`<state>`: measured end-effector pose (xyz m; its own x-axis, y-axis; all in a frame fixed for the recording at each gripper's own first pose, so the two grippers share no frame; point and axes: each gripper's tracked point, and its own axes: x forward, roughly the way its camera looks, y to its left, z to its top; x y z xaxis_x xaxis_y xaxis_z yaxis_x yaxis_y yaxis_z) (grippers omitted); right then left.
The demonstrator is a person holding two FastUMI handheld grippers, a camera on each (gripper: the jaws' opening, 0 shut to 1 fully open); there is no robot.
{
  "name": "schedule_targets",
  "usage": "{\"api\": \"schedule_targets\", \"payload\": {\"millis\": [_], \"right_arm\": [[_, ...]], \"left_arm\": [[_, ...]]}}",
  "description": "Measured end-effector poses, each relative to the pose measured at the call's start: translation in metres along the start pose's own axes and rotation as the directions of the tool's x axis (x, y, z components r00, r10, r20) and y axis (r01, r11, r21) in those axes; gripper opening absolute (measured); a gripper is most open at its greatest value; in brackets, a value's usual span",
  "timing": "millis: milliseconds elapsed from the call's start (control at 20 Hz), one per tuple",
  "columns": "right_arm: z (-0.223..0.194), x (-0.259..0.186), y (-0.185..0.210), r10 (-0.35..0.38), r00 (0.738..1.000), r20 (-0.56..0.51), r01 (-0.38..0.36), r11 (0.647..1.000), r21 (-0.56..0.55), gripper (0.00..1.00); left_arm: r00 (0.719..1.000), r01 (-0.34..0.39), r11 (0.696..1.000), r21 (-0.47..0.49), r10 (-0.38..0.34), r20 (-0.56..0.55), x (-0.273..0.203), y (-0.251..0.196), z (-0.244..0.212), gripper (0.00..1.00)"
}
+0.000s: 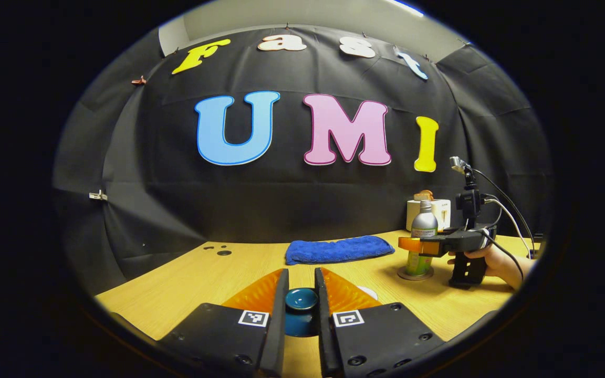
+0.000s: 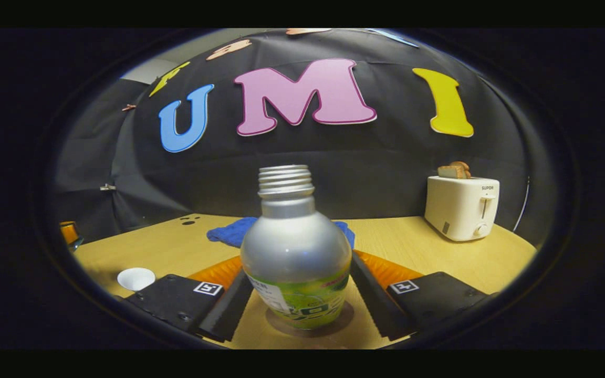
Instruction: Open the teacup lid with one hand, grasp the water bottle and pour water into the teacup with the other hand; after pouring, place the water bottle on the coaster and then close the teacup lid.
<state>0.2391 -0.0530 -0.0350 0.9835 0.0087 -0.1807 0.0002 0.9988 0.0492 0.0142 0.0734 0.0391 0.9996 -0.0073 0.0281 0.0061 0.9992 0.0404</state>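
Looking along my left gripper (image 1: 301, 294), I had its fingers pinching the teacup lid (image 1: 301, 299) by its knob. In the right gripper view, my right gripper (image 2: 297, 294) stood spread around the water bottle (image 2: 295, 252) on its coaster (image 2: 347, 318); backing away looked next, then lowering the lid, with open table (image 2: 176, 247) leftward

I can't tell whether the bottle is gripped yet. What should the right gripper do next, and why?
Probably close the right gripper firmly on the water bottle before any lift. The bottle stands upright on the coaster between the fingers, but firm contact isn't clear. The left gripper already pinches the lid knob.
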Motion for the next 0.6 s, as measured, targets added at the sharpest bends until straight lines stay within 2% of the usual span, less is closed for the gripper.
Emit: {"api": "schedule_targets", "payload": {"millis": [50, 100, 150, 350, 500, 600], "right_arm": [[0.0, -0.001, 0.0, -0.003, 1.0, 0.003, 0.003, 1.0, -0.008, 0.94], [0.001, -0.003, 0.0, -0.006, 1.0, 0.005, 0.006, 1.0, -0.012, 1.0], [0.001, -0.004, 0.0, -0.01, 1.0, 0.003, 0.01, 1.0, -0.015, 0.99], [-0.014, -0.014, 0.005, -0.008, 0.999, -0.04, 0.007, 1.0, -0.02, 1.0], [-0.019, -0.024, -0.003, -0.059, 0.996, -0.074, 0.056, 0.997, -0.05, 0.99], [-0.022, -0.036, -0.006, -0.073, 0.993, -0.092, 0.071, 0.997, -0.026, 1.0]], "left_arm": [[1.0, -0.003, 1.0, 0.004, 0.003, 0.003, -0.002, 0.001, 0.001, 0.27], [1.0, -0.007, 1.0, 0.009, 0.007, 0.003, -0.004, 0.002, 0.003, 0.27], [1.0, -0.01, 1.0, 0.013, 0.01, 0.002, -0.005, 0.002, 0.002, 0.3], [1.0, -0.019, 1.0, 0.016, 0.019, 0.015, -0.013, 0.002, 0.006, 0.27], [0.999, -0.028, 0.999, 0.015, 0.028, 0.016, -0.017, 0.002, 0.006, 0.3], [0.999, -0.035, 0.999, 0.015, 0.035, 0.014, -0.022, 0.003, 0.005, 0.3]]}}
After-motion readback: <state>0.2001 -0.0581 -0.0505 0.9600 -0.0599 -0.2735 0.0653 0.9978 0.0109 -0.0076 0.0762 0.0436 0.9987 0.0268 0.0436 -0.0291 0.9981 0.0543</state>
